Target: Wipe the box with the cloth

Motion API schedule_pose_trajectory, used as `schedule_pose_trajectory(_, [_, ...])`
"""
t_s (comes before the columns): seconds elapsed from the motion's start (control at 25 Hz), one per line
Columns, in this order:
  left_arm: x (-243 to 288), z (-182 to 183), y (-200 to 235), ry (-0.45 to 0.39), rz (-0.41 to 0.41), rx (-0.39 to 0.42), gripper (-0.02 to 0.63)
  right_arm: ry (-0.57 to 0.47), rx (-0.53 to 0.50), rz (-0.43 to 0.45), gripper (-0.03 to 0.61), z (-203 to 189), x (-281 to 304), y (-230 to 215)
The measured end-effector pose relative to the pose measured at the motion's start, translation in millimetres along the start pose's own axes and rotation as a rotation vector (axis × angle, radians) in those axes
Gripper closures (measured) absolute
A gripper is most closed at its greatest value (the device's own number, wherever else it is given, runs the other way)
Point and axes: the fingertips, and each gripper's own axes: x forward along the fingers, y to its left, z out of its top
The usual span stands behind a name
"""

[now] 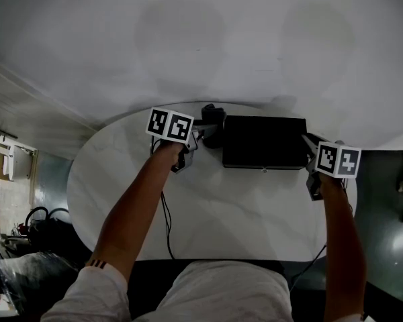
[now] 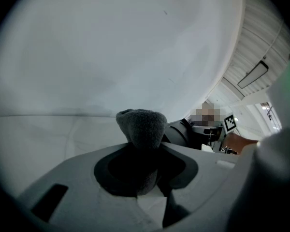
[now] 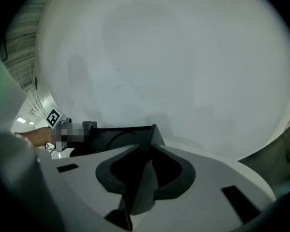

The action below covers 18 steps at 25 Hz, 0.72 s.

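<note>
**Cloth at the left end of the box; most of the wipe looks ahead**

At the left of the white tabletop, the left gripper reaches in toward the box. Its own view shows the jaws clamped on the grey cloth, with a bunched wad of it sticking out past the tips. In the head view that wad sits just beside the box's left end, about level with the top edge. Whether it presses on the surface cannot be told from here.

The box is black, flat and low. It lies across the far middle of the tabletop with its long side facing the person. Its top is bare, and no view shows a mark, streak or dust on it, so how much of it has been cleaned cannot be read from the surface.

At the right, the right gripper meets the box's right end. Its view shows the jaws closed on a thin dark edge at the box's corner, which appears to steady the box.

Judged from this layout, the setup is done: the cloth is gripped and the box is braced. With the cloth at one end and the whole top lying to its right, the wiping seems at or near its start, and the pass across the top and the other faces is left to do.
</note>
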Motion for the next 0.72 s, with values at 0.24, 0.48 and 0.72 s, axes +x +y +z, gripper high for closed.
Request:
schedule_pose_trajectory(0.24, [4.3,0.3,-3.3,0.008,-0.023,-0.006,0.495,0.003,0.004,0.0,0.503,-0.4,-0.3,0.0])
schedule_pose_trajectory(0.48, [1.9,-5.7,-15.3,0.004,-0.04,-0.009,0.496,-0.001,0.005,-0.001,0.503,0.1,-0.6,-0.7])
schedule_pose_trajectory(0.72, [-7.4,-22.9,-29.1,0.016,-0.06,-0.006,0.496,-0.006,0.006,-0.004,0.503,0.2,-1.3,-0.4])
